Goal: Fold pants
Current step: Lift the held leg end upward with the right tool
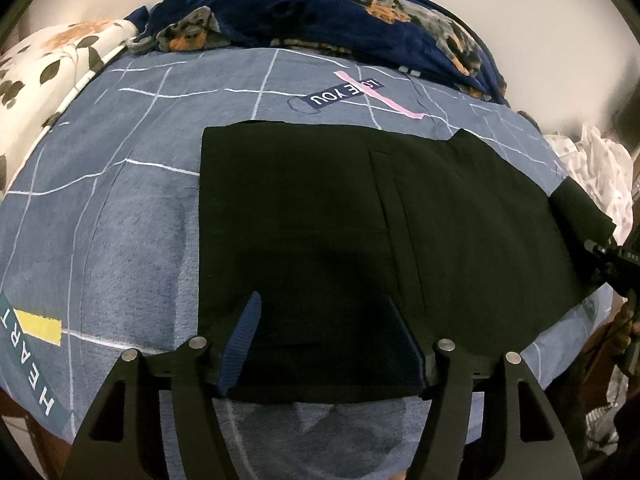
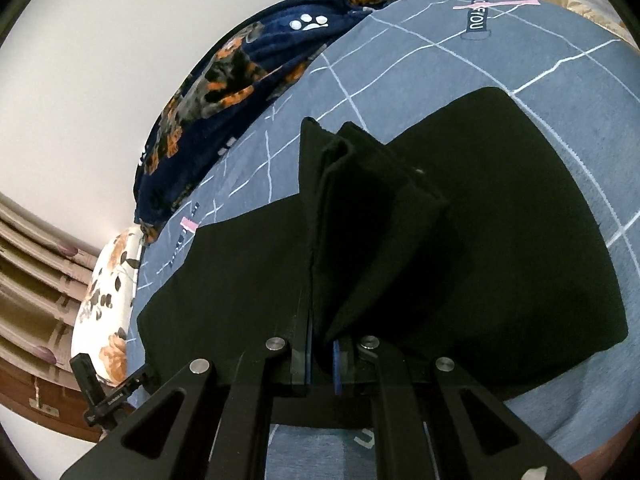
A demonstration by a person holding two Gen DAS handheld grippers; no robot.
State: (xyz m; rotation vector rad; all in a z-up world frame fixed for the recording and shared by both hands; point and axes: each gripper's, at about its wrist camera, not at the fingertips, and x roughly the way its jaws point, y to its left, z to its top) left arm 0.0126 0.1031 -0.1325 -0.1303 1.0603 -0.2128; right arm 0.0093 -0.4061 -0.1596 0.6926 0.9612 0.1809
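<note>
Black pants (image 1: 320, 208) lie folded and flat on a blue grid-patterned bedsheet (image 1: 120, 208). My left gripper (image 1: 322, 304) is open over their near edge. Its blue pads (image 1: 244, 340) stand wide apart with the cloth lying between them, unpinched. At the right, one end of the pants (image 1: 580, 212) is lifted, close to my right gripper's black frame (image 1: 612, 264). In the right wrist view my right gripper (image 2: 322, 356) is shut on a raised fold of the pants (image 2: 360, 208). The fold stands up above the flat part (image 2: 520, 240).
A navy dog-print blanket (image 1: 320, 12) is heaped along the bed's far side by the wall. A floral pillow (image 1: 48, 72) lies at the left and white dotted cloth (image 1: 596, 168) at the right. The wooden bed frame (image 2: 48, 396) marks the edge.
</note>
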